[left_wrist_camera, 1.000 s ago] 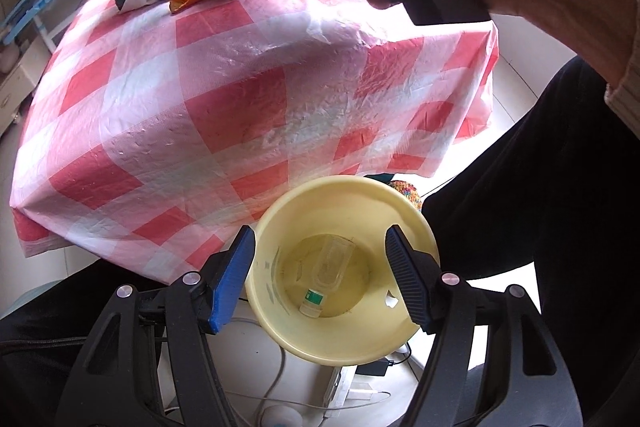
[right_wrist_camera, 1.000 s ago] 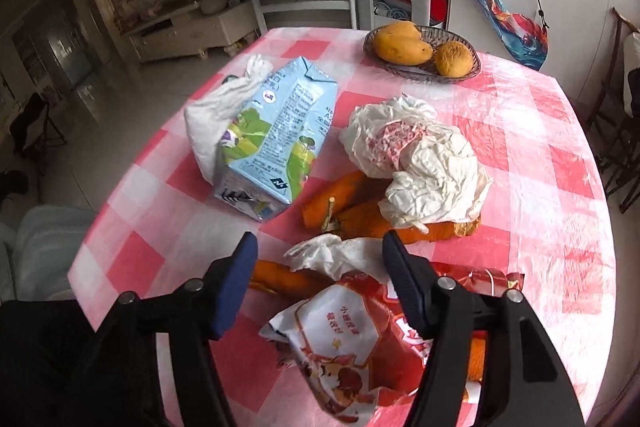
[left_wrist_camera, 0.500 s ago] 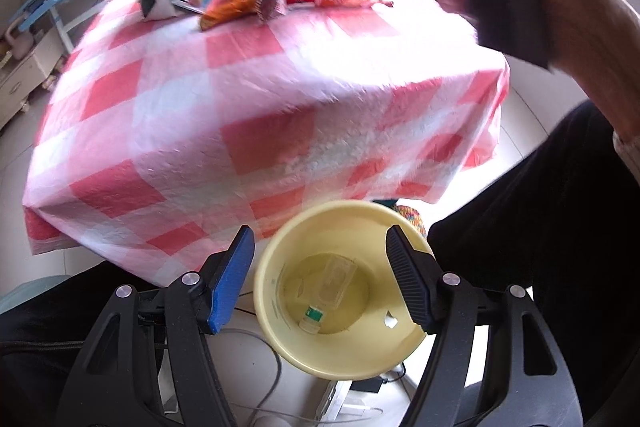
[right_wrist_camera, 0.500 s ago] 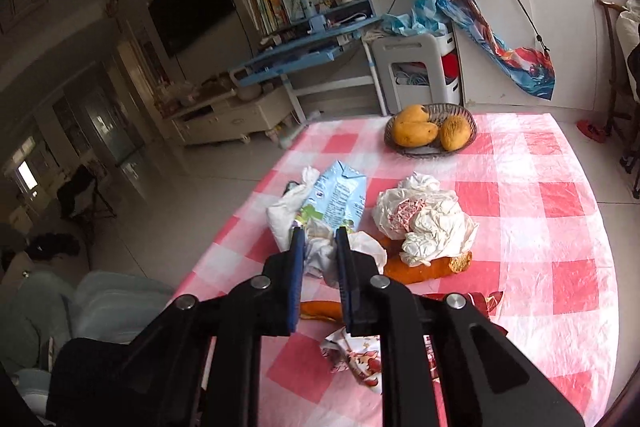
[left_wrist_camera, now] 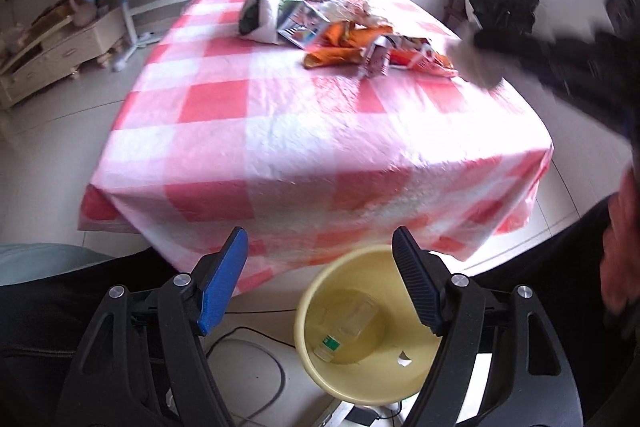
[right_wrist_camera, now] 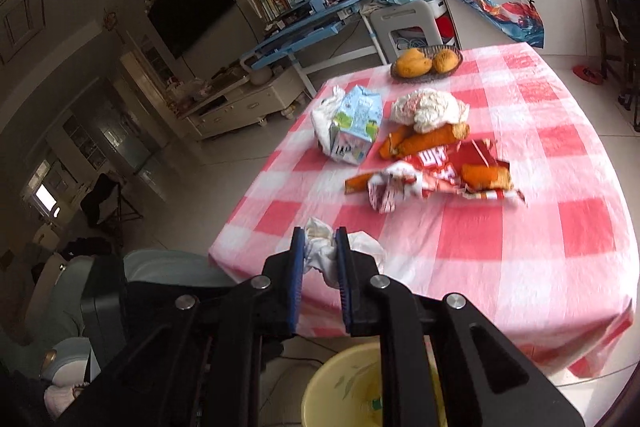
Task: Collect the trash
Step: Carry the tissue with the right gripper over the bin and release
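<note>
Two grippers are in use, one in each of our hands. Our right gripper [right_wrist_camera: 319, 247] has its fingers clamped on a crumpled white tissue [right_wrist_camera: 320, 254]; the fingers have just been closing and the tissue sits between the pads, bulging out above and to the right of them. We hold it off the worktop [right_wrist_camera: 500, 227], in front of the near edge of the red-and-white checked cloth. Our left gripper [left_wrist_camera: 320, 283] has its fingers wide apart with nothing between the pads; they have just been opening further. It points down over a yellow bin [left_wrist_camera: 360, 343] that stands on the floor just beside the near edge of the worktop. Inside the bin we see a clear plastic container with a green label [left_wrist_camera: 344, 327] and a small white scrap [left_wrist_camera: 404, 360]. On the worktop remain a blue milk carton [right_wrist_camera: 356, 123], a white crumpled bag [right_wrist_camera: 428, 109], orange wrappers [right_wrist_camera: 424, 139] and a red snack packet [right_wrist_camera: 436, 171], grouped together. Beyond them stands a basket of fruit [right_wrist_camera: 426, 63].
</note>
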Demonstrator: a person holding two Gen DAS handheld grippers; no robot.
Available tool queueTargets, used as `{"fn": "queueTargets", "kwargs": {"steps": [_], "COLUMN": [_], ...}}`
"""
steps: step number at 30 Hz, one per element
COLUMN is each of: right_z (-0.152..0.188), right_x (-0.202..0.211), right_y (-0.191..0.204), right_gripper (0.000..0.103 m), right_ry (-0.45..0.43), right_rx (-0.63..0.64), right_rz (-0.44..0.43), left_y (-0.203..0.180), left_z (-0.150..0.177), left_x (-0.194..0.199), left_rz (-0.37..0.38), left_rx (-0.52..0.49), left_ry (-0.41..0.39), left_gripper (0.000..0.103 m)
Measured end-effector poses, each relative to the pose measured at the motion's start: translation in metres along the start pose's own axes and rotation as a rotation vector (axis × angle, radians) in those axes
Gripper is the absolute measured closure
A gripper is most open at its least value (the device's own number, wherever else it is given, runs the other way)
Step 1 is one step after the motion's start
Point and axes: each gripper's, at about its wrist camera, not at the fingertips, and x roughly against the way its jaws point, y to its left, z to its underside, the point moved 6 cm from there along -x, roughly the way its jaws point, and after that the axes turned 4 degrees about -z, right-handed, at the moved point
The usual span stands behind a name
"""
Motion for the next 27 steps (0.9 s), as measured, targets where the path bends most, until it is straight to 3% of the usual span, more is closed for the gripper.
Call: {"fn": "queueTargets", "kwargs": {"steps": [9,10,12,13,18,20,24,27], "right_z": [0.080,0.087,0.096,0.097,0.093,0.087,0.071,0.065], "right_x": [-0.023,-0.028,-0.036,-0.039,-0.038,-0.032,-0.016,-0.008], "right_y": [0.006,0.006,0.007,0.006,0.000,-0.001,-0.006,-0.013], "right_gripper": [0.083,0.080,0.064,0.050,0.042,0.030,0.021,0.018], "right_ry": [0.257,0.297,0.341,0.349,0.311,0.251,0.107,0.049], "right_rx": [0.007,0.017,0.043,0.056,0.040,0.035,0.013,-0.024], "right_rz": [0.090,0.101,0.134,0.152,0.184,0.197,0.223,0.240], "left_y": [0.020,0.020,0.021,0.022,0.023,0.024,0.026,0.024], "left_z": [-0.006,-0.006,-0.006,-0.007,-0.007,-0.008,-0.007,-0.006], "left_x": [0.001,0.001,0.002,0.002,0.004,0.004,0.003,0.002], "left_rz": [-0.051,-0.054,-0.061,-0.065,-0.078,-0.085,-0.100,-0.105], "left_rx": [0.070,0.071,0.073,0.073,0.078,0.085,0.092,0.087], "left_ry": [-0.020,-0.023,-0.029,-0.032,-0.046,-0.049,-0.047,-0.044], "left_gripper": [0.030,0.030,0.028,0.027,0.024,0.022,0.019,0.018]}}
